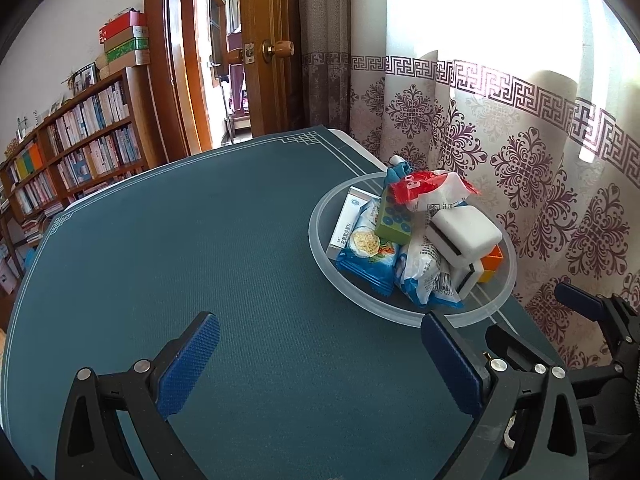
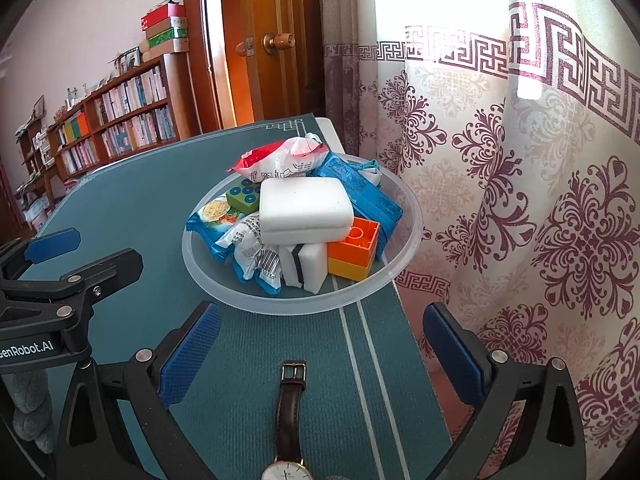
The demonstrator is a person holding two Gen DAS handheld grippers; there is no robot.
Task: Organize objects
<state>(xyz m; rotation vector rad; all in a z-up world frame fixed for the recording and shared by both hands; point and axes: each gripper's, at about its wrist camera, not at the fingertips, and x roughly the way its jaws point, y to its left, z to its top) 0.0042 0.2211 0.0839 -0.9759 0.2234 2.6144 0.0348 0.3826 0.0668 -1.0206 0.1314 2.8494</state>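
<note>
Translucent round bowl [image 2: 404,258] near far right corner of table, just beside patterned curtain [image 2: 540,200]. Heaped full: white sponge block [image 2: 304,206] on top, second white sponge with a dark stripe [image 2: 301,266] standing on edge beneath it, orange toy brick [image 2: 354,250] on a yellow one at right. Blue snack packets [image 2: 360,196] behind and at left, red-and-white packet [image 2: 276,160] at back, green box with blue dots [image 2: 242,198] tucked under it. White medicine box [image 1: 344,220] leaning against bowl's left wall, seen from left wrist view.

Wristwatch [image 2: 290,420] with brown leather strap and white dial lying flat on teal table mat [image 2: 140,208], outside bowl, nearer than it, strap pointing toward bowl. Apart from bowl rim.

Right gripper [image 2: 320,344] spread wide, nothing gripped; watch lying on mat between its blue pads [image 2: 192,356], untouched by either. Pointing down at an angle toward bowl.

Left gripper [image 1: 320,356] also spread wide and empty, over bare mat, its right finger overlapping bowl's near rim in the view; contact impossible to tell. Side by side with right gripper, each visible at edge of the other's view.

Beyond table: wooden bookshelf [image 1: 80,148] full of books, boxes stacked on top, open wooden door [image 1: 272,48] with round knob.
</note>
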